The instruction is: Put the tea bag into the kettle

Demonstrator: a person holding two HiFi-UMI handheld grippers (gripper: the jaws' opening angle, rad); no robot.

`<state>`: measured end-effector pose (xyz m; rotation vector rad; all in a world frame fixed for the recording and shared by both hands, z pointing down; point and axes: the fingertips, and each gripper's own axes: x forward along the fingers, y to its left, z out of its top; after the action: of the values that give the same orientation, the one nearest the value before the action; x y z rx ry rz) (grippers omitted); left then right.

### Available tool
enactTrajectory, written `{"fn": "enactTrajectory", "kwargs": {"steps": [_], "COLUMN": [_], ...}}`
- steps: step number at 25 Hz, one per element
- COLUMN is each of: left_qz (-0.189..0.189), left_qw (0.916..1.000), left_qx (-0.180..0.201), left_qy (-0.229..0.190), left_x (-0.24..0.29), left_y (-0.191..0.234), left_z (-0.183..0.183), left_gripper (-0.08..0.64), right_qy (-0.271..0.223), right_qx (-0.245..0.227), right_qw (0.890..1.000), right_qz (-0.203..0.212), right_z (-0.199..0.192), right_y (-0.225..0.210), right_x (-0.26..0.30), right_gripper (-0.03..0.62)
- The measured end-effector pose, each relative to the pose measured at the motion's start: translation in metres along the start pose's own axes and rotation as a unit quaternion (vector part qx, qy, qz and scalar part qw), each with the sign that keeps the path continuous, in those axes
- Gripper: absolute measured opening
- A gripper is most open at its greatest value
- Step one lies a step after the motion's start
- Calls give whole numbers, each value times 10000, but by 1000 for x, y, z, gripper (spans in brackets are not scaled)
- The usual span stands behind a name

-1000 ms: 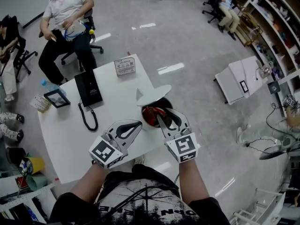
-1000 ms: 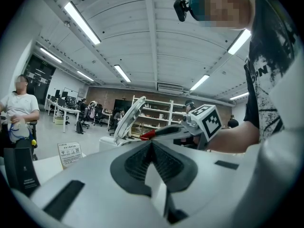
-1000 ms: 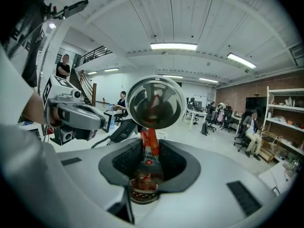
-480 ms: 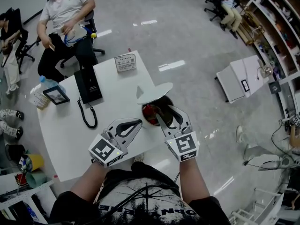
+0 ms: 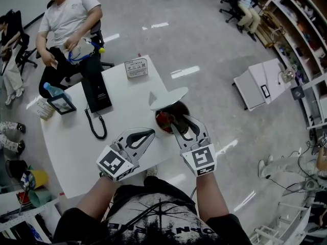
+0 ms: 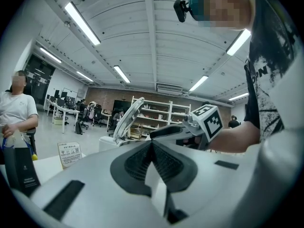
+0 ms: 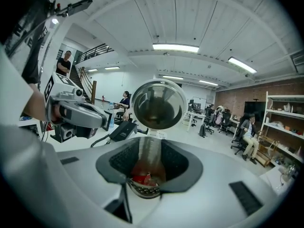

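Red, the tea bag [image 7: 141,178] is seen low in the gap between the fingers of the right gripper [image 7: 149,151], which have just been opening and are held apart, neither pressing it. It lies inside the kettle [image 5: 172,117], below the raised lid [image 5: 168,98]. The left gripper [image 6: 152,144] is held pinched together on nothing, just beside the kettle over the white table [image 5: 71,142].

A glossy grey floor [image 5: 204,40] mirrors long ceiling lights [image 7: 175,47]. A white table [image 5: 66,147] stands mid-room, open shelves [image 5: 301,19] line the right side, and a brick wall [image 7: 285,90] closes the far end
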<state>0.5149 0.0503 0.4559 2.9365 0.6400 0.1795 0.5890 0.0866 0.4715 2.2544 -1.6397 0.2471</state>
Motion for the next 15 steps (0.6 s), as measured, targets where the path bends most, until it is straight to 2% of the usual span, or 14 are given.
{"fn": "enactTrajectory", "kwargs": {"steps": [4,8,15], "left_qz": [-14,15,168], "left_qw": [10000,9999,9994], "left_qx": [43,96,213], "left_qy": [-49,-115,-235], "left_x": [-8,-20,-48], "left_y": [-4,-6,-7], "left_z": [5,9,20], "left_gripper": [8,8,8], "right_qy": [-67,-240,-430], "right_qx": [-44,-161,-160], "right_qw": [9999,9995,9989], "right_qz": [-80,-125,131], "right_z": [8,21,40], "right_y": [5,15,42], "right_x": [-7,-14,-17], "right_gripper": [141,81,32]}}
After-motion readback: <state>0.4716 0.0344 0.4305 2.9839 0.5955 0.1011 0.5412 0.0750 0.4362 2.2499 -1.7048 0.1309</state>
